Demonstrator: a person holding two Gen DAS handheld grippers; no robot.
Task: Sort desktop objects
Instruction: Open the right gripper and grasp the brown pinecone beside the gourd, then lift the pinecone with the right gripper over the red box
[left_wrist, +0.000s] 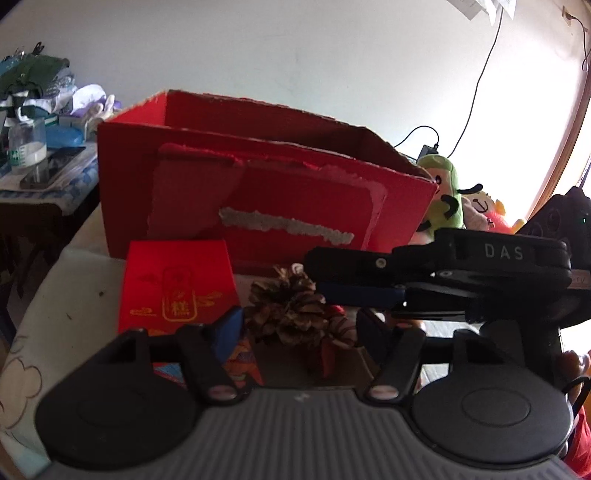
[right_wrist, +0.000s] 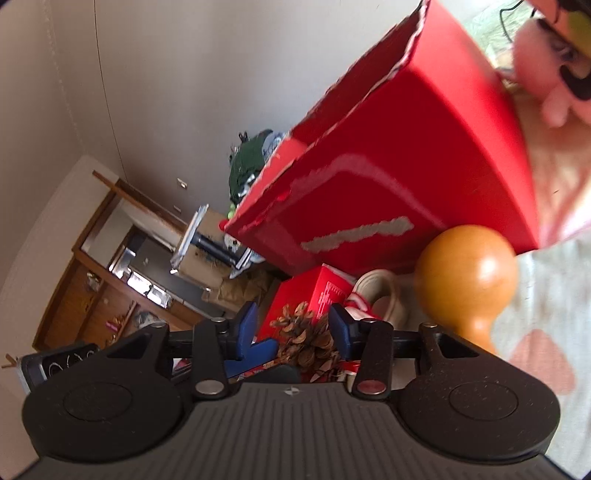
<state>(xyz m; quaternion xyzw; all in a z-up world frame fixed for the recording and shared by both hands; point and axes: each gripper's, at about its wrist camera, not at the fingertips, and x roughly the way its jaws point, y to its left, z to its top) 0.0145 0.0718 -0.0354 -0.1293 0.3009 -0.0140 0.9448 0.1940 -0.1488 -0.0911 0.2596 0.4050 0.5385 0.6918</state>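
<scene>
Your right hand-held gripper (right_wrist: 295, 332) grasped the pine cone (right_wrist: 308, 341) just before the small red box (right_wrist: 314, 291). Your left hand-held gripper (left_wrist: 299, 325) stood released around the same cone, with the large red carton (left_wrist: 258, 184) behind on the table (left_wrist: 55, 314).

I see a brown pine cone (left_wrist: 291, 310) with open scales lying just in front of the big open-topped red cardboard box (left_wrist: 258, 192) — its front face torn, grey patches showing. Left of the cone stands 1 small red carton (left_wrist: 177, 288) with gold print. An orange wooden gourd-shaped piece (right_wrist: 467, 275) sits beside the box.
</scene>
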